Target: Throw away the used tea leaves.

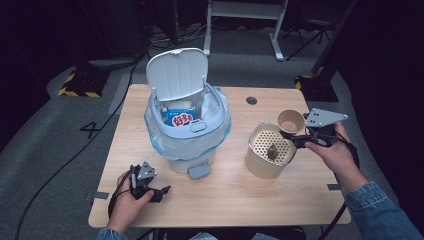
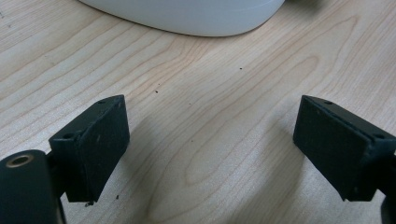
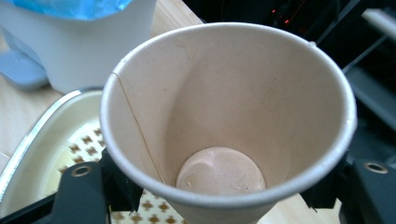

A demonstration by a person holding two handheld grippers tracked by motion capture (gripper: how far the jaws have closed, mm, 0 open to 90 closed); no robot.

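Right gripper view: tan paper cup [image 3: 224, 126] clamped between the black jaws of the right gripper [image 3: 224, 196], mouth toward the camera, inside empty and dry-looking.
Cup's place: raised over the far right rim of the round beige perforated strainer bin [image 1: 268, 150], right of the white pedal trash can [image 1: 187, 125].
Strainer bin: small dark lump resting on the perforated insert; judged as what came out of the cup, so emptying looks done.
Trash can: lid up, blue liner showing, a blue-and-white wrapper [image 1: 178, 117] inside.
Left to do: probably dropping the cup into the can.
Left gripper [image 1: 150, 187]: jaws spread wide, holding nothing, low over the light wooden table [image 1: 225, 200] near the can's base.
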